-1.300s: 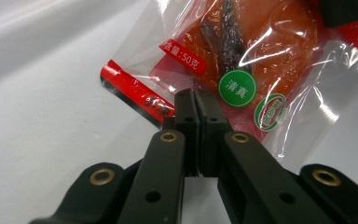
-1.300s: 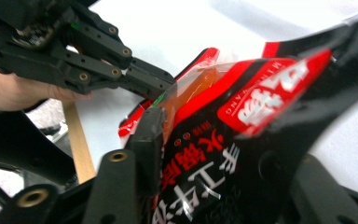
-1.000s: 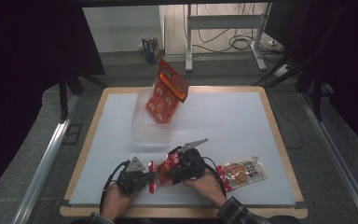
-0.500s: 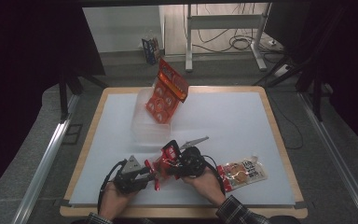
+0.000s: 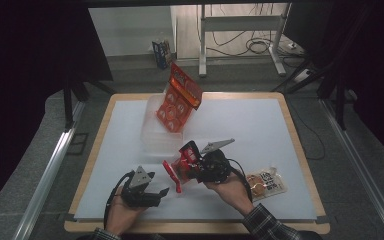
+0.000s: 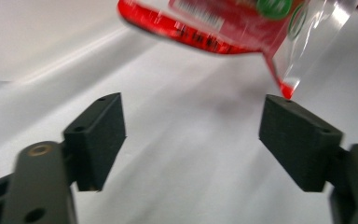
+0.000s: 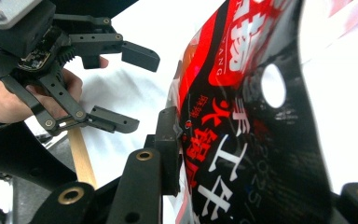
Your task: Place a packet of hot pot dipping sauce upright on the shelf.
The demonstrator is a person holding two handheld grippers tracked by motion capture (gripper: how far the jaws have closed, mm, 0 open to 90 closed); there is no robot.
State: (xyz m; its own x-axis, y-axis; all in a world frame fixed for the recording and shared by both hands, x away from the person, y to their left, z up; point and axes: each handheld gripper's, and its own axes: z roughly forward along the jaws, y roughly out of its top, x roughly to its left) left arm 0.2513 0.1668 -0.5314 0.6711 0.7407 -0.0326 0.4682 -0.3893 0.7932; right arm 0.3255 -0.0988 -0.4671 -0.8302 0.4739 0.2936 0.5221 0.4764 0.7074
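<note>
Our left gripper [image 5: 152,192] waits near the table's front edge, jaws spread wide and empty, ready to receive. Just right of it, our right gripper [image 5: 180,167] clamps a glossy red and black plastic snack packet [image 5: 172,175], lifted clear of the white table [image 5: 260,125] for handing across.

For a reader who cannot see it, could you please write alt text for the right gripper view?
The right gripper is clamped on a red and black snack packet printed with white characters. Beyond it, over the white table, a hand holds the left gripper with its jaws apart.
</note>
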